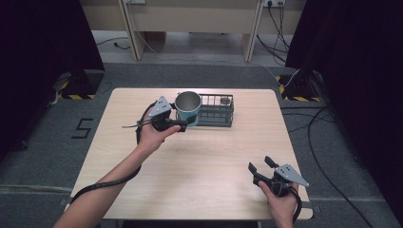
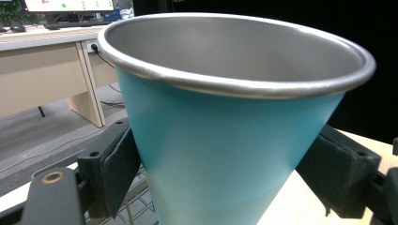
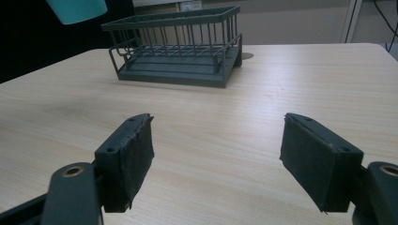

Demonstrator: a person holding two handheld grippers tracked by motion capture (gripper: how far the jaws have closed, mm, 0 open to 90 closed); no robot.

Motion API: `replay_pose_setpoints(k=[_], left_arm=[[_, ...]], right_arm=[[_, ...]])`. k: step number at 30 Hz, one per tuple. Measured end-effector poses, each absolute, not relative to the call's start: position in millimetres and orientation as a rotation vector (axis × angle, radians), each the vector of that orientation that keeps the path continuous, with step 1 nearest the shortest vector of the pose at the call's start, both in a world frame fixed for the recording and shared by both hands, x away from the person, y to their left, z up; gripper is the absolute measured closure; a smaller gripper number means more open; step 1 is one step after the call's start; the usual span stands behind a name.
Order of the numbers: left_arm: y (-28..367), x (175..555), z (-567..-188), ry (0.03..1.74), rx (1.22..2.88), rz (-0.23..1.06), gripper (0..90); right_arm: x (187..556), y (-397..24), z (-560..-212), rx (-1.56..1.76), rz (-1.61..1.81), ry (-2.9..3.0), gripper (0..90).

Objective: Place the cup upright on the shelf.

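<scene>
- We hold a cup (image 1: 187, 107) in our left tool (image 1: 186, 122), whose two pads clamp the teal wall from either side, below the steel rim.
- The cup hangs in the air at the left end of a dark wire rack (image 1: 216, 110) on the desk (image 1: 204, 161). In the right gripper view its teal base (image 3: 77, 9) shows above and to the left of the rack (image 3: 176, 44), clear of the desk top.
- The cup's long axis runs close to upright, perhaps leaning a little. Its open mouth points up and its narrower base points down.
- A small round thing (image 1: 225, 100) sits at the rack's far right corner; we cannot tell what it is.
- Our right tool (image 1: 261, 164) rests well apart from the rack, on the near right part of the desk, its jaws spread wide with nothing between them.
- We judge the step in hand to be carrying the cup at the rack, probably to set it inside, though the direction of travel cannot be told.
- If so, the next move calls for shifting the cup right over the rack's open floor, lowering it base first, then releasing the left tool's grip.
</scene>
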State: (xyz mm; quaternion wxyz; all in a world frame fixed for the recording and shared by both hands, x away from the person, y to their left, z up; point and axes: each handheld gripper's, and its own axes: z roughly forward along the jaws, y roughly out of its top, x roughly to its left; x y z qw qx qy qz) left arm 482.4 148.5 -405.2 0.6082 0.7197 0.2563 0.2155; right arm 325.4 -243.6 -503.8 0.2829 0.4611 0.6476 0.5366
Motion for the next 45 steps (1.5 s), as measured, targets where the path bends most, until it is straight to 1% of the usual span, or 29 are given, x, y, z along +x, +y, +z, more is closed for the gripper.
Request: replay_pose_setpoints(k=[27, 45], left_arm=[[142.1, 506.2, -399.7, 0.627, 1.675, 0.524, 17.6], [121.0, 534.4, -397.1, 0.67, 1.666, 0.534, 17.6]], right_arm=[[325.5, -243.5, -506.4, 1.23, 1.422, 1.75, 26.5], [324.9, -246.5, -507.5, 1.239, 1.432, 1.745, 26.5]])
